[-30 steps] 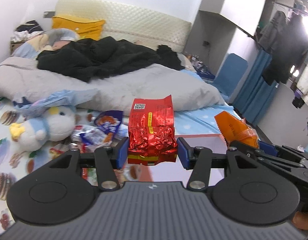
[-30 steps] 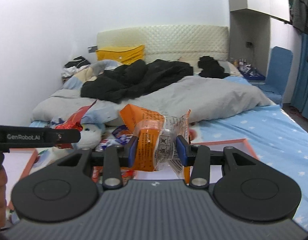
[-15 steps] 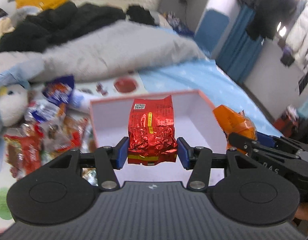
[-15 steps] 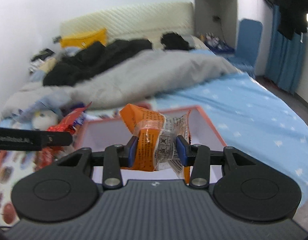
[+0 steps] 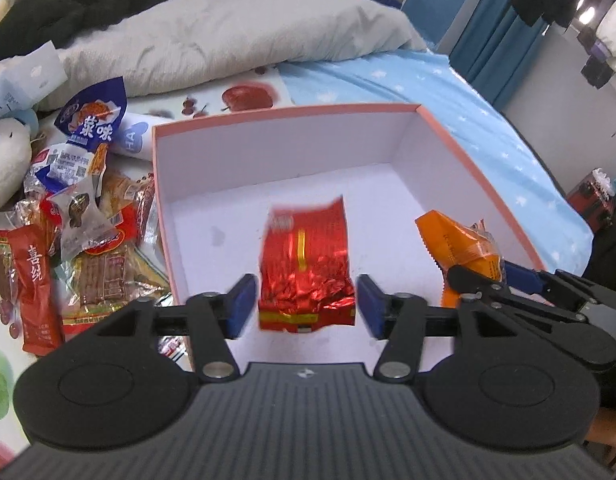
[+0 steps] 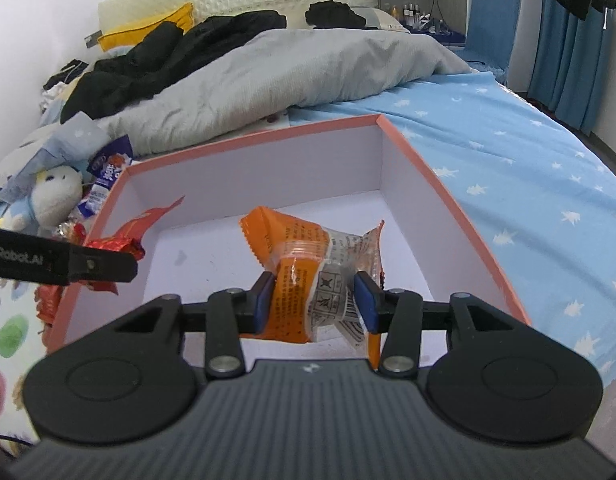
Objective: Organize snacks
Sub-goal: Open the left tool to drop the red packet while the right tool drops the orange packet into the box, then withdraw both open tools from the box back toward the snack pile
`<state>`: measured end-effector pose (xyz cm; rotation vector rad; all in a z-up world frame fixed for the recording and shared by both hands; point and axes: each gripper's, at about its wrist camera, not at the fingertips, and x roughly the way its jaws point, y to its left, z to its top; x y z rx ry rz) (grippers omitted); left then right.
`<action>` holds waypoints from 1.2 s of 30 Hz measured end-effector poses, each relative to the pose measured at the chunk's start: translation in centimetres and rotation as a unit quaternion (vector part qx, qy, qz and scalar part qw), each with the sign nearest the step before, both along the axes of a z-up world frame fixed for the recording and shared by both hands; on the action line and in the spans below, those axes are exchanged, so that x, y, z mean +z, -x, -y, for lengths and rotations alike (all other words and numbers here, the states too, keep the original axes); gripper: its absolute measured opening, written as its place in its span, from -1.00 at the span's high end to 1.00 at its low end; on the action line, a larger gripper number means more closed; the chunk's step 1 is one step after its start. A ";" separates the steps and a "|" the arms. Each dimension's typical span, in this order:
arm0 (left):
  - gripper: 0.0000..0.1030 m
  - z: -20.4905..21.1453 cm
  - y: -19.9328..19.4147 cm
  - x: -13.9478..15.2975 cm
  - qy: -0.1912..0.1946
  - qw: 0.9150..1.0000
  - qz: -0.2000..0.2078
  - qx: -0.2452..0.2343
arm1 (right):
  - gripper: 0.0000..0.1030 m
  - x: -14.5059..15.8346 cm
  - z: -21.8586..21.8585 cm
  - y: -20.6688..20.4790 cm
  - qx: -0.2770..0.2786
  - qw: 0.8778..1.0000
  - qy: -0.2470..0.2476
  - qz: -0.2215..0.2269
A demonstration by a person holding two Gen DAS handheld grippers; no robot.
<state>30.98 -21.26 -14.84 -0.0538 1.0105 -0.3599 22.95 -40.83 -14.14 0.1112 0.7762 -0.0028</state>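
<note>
A big bed (image 6: pixel 527 168) with a blue sheet full of white stars carries everything here. A grey blanket (image 6: pixel 308 72) lies bunched across the far part of the bed, and black clothes (image 6: pixel 156 56) sit on top of it near the headboard. On the sheet stands a wide box (image 6: pixel 447 204) with pink edges and white walls, and its open top faces up. Past the box's left edge, on the bed, lies a pile of snack packs (image 5: pixel 80 224), and a white soft toy (image 6: pixel 56 196) sits at the far left of the bed beside them. The left gripper (image 5: pixel 306 306) is over the near part of the box. Its jaws have just been opening, and there is a gap between each blue pad (image 5: pixel 240 306) and the red foil pack (image 5: pixel 306 272), so the pack is let go; it looks blurred, and I cannot tell if it touches the box floor. The right gripper (image 6: pixel 313 300) is over the near right part of the box. Its jaws have just been opening a little, but both pads are pressed on the orange snack pack (image 6: pixel 308 264), which bulges out between them above the white floor.
</note>
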 end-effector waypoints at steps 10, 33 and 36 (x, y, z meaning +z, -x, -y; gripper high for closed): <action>-0.42 -1.7 1.0 1.2 0.003 1.000 0.023 0.013 | -0.31 0.8 -0.1 0.3 -0.005 1.000 -0.019 0.019; -0.42 -8.4 7.2 9.2 0.007 0.988 0.137 0.071 | -0.31 9.3 -4.6 4.1 0.039 0.990 -0.024 0.135; -0.42 -9.4 7.8 9.1 0.011 0.988 0.136 0.077 | -0.31 9.6 -5.4 4.5 0.049 0.988 -0.021 0.141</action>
